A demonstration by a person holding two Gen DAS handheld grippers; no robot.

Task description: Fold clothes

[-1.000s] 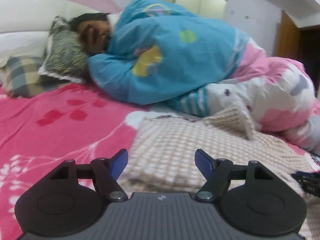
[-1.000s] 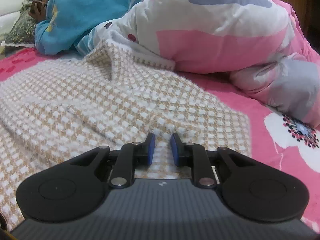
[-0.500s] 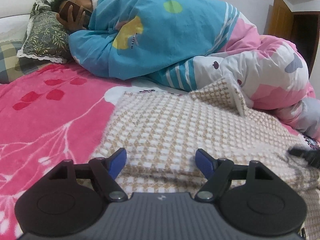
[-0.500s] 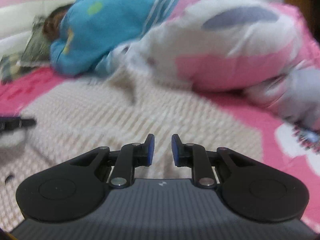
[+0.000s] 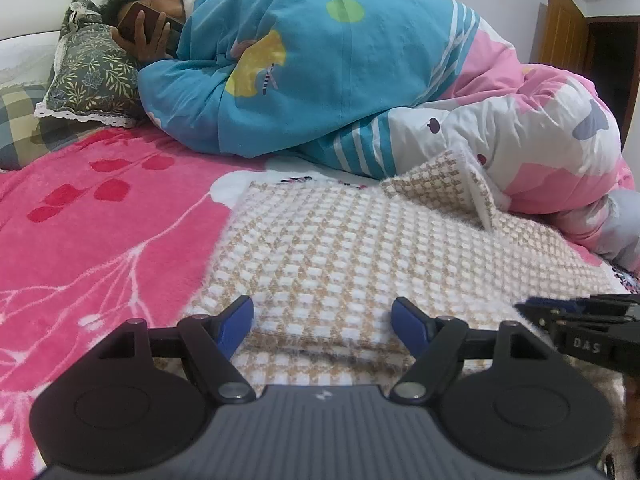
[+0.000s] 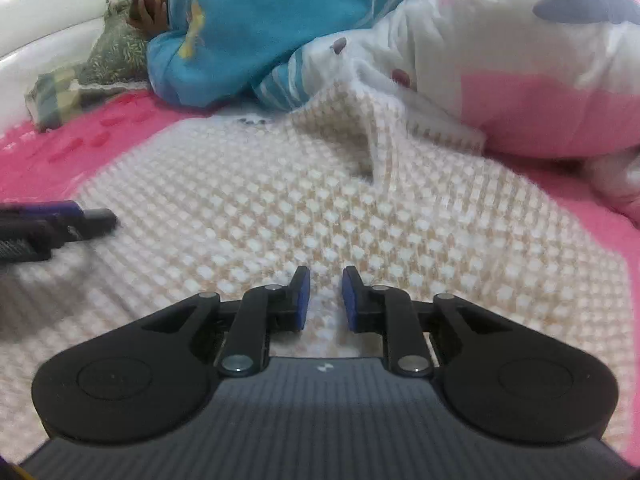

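A person (image 5: 320,64) under a quilt (image 5: 540,140) holds a phone (image 5: 140,20).

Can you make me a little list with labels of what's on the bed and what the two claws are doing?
garment: beige-and-white checked knit, spread flat on the pink bedspread
raised bit: one corner sticks up against the quilt
left claw: open wide, holding nothing
right claw: narrow gap, nothing pinched
also there: a person lying under the quilt
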